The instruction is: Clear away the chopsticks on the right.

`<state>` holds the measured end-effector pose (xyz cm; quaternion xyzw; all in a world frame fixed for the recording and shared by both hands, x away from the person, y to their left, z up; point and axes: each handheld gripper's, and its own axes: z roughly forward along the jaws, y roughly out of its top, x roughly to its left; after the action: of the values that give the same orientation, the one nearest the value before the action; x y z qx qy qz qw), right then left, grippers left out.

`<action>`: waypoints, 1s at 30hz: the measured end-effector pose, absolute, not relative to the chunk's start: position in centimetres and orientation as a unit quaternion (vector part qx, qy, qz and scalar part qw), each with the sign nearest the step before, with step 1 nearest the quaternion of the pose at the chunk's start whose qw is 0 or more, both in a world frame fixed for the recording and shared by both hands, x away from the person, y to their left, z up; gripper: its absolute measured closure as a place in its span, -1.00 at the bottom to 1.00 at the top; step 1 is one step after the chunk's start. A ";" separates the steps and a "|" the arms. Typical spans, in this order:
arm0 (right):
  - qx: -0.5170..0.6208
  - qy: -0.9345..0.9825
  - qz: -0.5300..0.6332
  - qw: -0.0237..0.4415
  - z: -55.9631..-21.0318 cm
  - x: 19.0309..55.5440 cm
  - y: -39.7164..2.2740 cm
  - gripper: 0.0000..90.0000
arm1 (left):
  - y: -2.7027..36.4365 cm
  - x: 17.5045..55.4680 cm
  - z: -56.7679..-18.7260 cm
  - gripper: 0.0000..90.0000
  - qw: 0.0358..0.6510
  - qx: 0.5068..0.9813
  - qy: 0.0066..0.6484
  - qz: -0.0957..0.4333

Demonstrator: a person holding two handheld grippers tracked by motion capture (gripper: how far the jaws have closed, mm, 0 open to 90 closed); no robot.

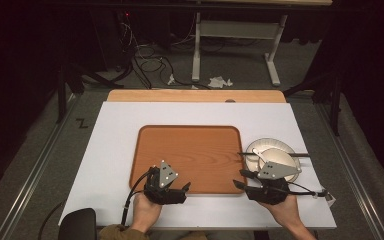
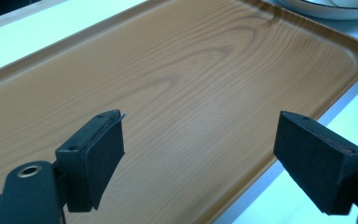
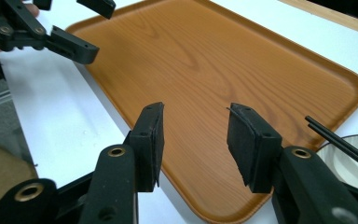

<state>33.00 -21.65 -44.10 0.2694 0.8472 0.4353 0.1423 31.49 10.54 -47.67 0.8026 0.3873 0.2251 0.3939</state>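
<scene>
Wooden tray (image 1: 190, 150) sits mid-desk on the white desk sheet (image 1: 115, 130), long side parallel to the near edge. Tray surface is bare.

Left gripper (image 1: 180, 187) hovers at the tray's near edge, left of centre. In the left gripper view the left gripper (image 2: 200, 149) has jaws wide apart, nothing between the pads, tray rim running under the gap. Touching the rim or just above it: cannot tell. The far jaw sits over white sheet, the near one over tray wood.

Right gripper (image 1: 241, 179) is at the tray's near right corner. In the right gripper view the right gripper (image 3: 195, 140) has jaws apart, narrower than the left's, with the tray's near rim seen through the gap; pads not pressing on it as far as I can see. Rim contact is hard to judge because the jaw bodies cover the edge below.

Right of the tray, close to its right edge: a white plate (image 1: 256, 146) with a smaller white dish (image 1: 285, 159) on it and black chopsticks (image 1: 300, 155) lying across. The grey plate on top of the right gripper hides the near part of that stack in the high view. Right gripper view clips it to a sliver of plate (image 3: 354, 161) and chopsticks (image 3: 340, 140) at the frame's right edge. Left gripper view catches just a rim of the plate (image 2: 326, 9) at the top edge.

Both hands are cut off at the bottom of the high view. The other gripper (image 3: 51, 35) appears top left in the right gripper view, partly out of frame.
</scene>
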 end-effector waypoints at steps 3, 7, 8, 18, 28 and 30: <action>0.274 0.846 0.435 0.139 -44.0 33.0 -21.7 0.26 | 10.6 31.5 -47.6 -0.64 0.395 0.801 0.389 0.224; 0.271 0.842 0.446 0.140 -43.5 32.8 -22.1 0.25 | 10.6 31.6 -47.7 -0.64 0.394 0.802 0.389 0.225; 0.269 0.841 0.449 0.140 -43.4 32.8 -22.3 0.26 | 10.6 31.6 -47.6 -0.64 0.393 0.802 0.389 0.226; 0.276 0.817 0.483 0.148 -41.3 33.4 -24.1 0.45 | 10.6 32.1 -47.8 -0.64 0.384 0.807 0.388 0.226; 0.317 0.793 0.486 0.184 -39.7 34.1 -28.0 0.62 | 10.8 32.4 -47.9 -0.64 0.380 0.808 0.392 0.223; 0.320 0.791 0.486 0.191 -39.6 34.1 -28.3 0.63 | 10.8 32.5 -47.8 -0.64 0.380 0.809 0.389 0.222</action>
<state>34.14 -28.33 -39.56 0.3196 0.7907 0.4860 0.1909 32.46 10.80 -47.81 0.8089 0.3894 0.2222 0.3805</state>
